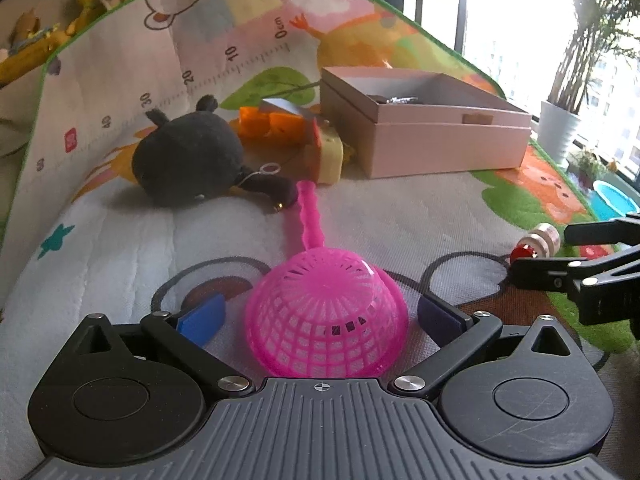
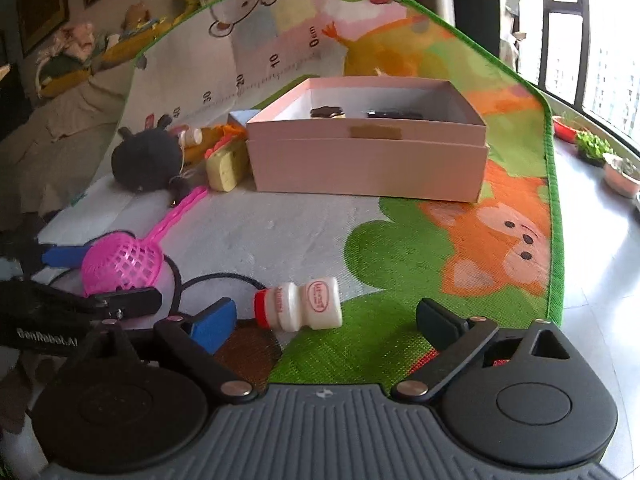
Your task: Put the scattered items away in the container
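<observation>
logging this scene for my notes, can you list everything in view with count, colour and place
strainer: 1, pink, upside down on the mat between the left fingers, handle pointing to the plush
bottle: 1, white with red cap, on its side ahead of the right gripper
plush: 1, black, left of the box
cheese: 1, yellow with a red edge, between plush and box
orange toy: 1, behind the cheese
box: 1, pink, open, far side of the mat, dark items inside
mat: 1, multicoloured cartoon print, underneath
plant pot: 1, pale, by the window
left gripper: open, around the strainer
right gripper: open, behind the bottle
</observation>
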`<act>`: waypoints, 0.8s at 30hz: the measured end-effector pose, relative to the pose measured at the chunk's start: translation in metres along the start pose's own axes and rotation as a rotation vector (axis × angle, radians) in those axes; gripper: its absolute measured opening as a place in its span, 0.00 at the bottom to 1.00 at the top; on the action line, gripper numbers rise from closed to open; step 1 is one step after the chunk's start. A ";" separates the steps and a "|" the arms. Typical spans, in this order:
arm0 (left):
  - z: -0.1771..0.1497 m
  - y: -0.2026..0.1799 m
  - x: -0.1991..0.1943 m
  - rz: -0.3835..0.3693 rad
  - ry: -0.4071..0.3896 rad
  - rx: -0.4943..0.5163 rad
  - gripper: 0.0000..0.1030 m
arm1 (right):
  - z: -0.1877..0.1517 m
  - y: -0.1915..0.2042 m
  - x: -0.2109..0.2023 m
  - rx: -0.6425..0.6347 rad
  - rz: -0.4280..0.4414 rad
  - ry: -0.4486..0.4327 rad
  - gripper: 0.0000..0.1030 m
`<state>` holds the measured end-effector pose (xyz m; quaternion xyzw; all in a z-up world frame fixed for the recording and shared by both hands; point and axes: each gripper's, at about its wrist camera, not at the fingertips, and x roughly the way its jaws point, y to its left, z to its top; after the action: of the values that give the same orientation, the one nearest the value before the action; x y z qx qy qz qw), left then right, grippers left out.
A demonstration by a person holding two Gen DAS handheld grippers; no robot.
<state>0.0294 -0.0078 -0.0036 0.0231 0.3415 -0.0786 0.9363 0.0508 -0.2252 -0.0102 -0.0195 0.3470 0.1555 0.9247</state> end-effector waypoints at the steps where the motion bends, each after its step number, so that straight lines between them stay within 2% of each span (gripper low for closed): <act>1: -0.001 0.002 -0.001 -0.006 -0.005 -0.010 1.00 | 0.000 0.005 0.001 -0.027 -0.017 0.005 0.90; 4: -0.001 0.005 -0.002 -0.017 -0.014 -0.030 1.00 | -0.002 0.014 0.000 -0.086 -0.024 -0.007 0.80; 16: -0.003 0.013 -0.003 -0.057 -0.035 -0.077 1.00 | -0.003 0.010 -0.003 -0.074 -0.020 -0.020 0.73; 22: -0.002 0.007 -0.002 -0.037 -0.023 -0.048 1.00 | -0.004 0.003 -0.006 -0.029 -0.037 -0.041 0.56; 24: -0.002 0.007 -0.002 -0.038 -0.024 -0.050 1.00 | -0.005 0.003 -0.007 -0.027 -0.039 -0.046 0.55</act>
<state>0.0280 -0.0008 -0.0038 -0.0078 0.3323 -0.0882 0.9390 0.0418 -0.2251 -0.0089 -0.0350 0.3232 0.1424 0.9349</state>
